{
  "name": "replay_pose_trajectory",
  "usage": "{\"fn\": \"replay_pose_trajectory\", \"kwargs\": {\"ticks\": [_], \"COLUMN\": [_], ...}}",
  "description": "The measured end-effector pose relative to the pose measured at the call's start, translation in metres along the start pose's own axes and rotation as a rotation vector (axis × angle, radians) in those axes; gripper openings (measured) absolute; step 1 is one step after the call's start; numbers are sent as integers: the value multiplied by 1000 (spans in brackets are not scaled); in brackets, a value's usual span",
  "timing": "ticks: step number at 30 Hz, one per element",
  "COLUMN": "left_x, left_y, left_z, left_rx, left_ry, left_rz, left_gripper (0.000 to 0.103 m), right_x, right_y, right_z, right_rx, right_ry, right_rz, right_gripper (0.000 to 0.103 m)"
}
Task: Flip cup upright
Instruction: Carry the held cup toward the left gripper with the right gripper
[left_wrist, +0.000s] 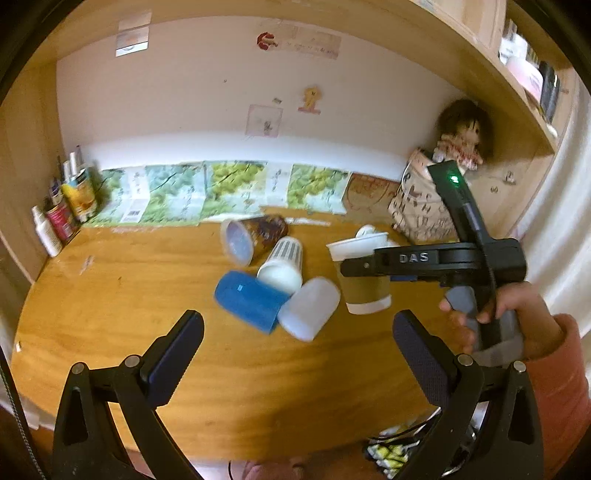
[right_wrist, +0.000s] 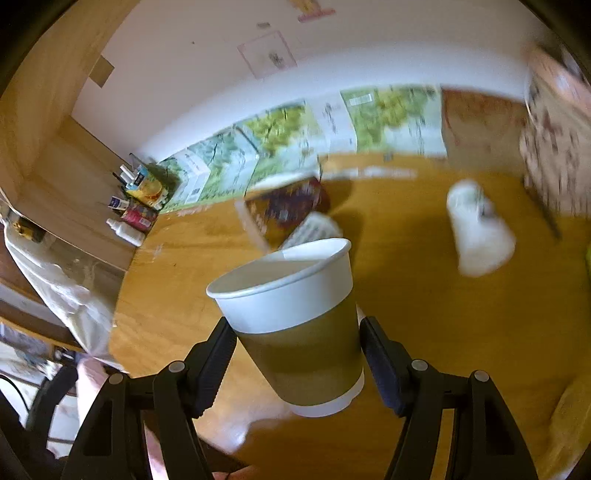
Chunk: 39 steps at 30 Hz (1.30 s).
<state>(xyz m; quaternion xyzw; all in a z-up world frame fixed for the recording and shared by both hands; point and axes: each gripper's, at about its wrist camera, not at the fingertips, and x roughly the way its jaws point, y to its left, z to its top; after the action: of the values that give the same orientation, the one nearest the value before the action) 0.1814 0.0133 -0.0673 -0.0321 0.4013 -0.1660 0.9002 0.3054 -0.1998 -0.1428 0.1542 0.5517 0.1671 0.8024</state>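
A: Desk: wooden, walled at the back and left; bare wood lies toward the near edge, in front of the pile.

B: And the pile?

A: Four cups on their sides at centre: a blue cup, a frosted cup, a ribbed cup and a dark printed cup, touching one another, long axes roughly level.

B: Where is the task's cup?

A: The paper cup, white above a brown sleeve, sits between the fingers of the right gripper, which grip it at the sleeve. Mouth up, axis slightly tilted; whether its base touches the desk cannot be told.

B: The left gripper?

A: Wide apart, holding nothing, short of the pile; the right hand is plainly the nearer.

B: What does setting down turn on?

A: Probably squaring the axis and lowering onto bare wood just right of the frosted cup, clear of the bag behind.
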Motion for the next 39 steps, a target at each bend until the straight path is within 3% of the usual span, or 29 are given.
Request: {"fn": "replay_pose_trajectory", "kwargs": {"ticks": [10,16,25,29,39], "left_x": [-11,-3,22,43,81], "left_y": [8,14,34,46,74], "left_z": [-41,-51,-51,-49,-46], "left_rx": [5,-8,-12,-26,-66], "left_ry": [110,162,261,352,497], "left_rz": [81,124,74,37,-14], "left_gripper": [102,102,102,102,102], "right_x": [23,45,70,81,109], "right_y": [-14,-12,-5,-3,-4], "right_z": [-90,-120,-122,-117,-116], "right_rx": [203,291,377,408,483], "right_ry": [122,207,248,272,332], "right_rz": [146,231,264,275,232], "right_gripper": [69,69,70,70,71]}}
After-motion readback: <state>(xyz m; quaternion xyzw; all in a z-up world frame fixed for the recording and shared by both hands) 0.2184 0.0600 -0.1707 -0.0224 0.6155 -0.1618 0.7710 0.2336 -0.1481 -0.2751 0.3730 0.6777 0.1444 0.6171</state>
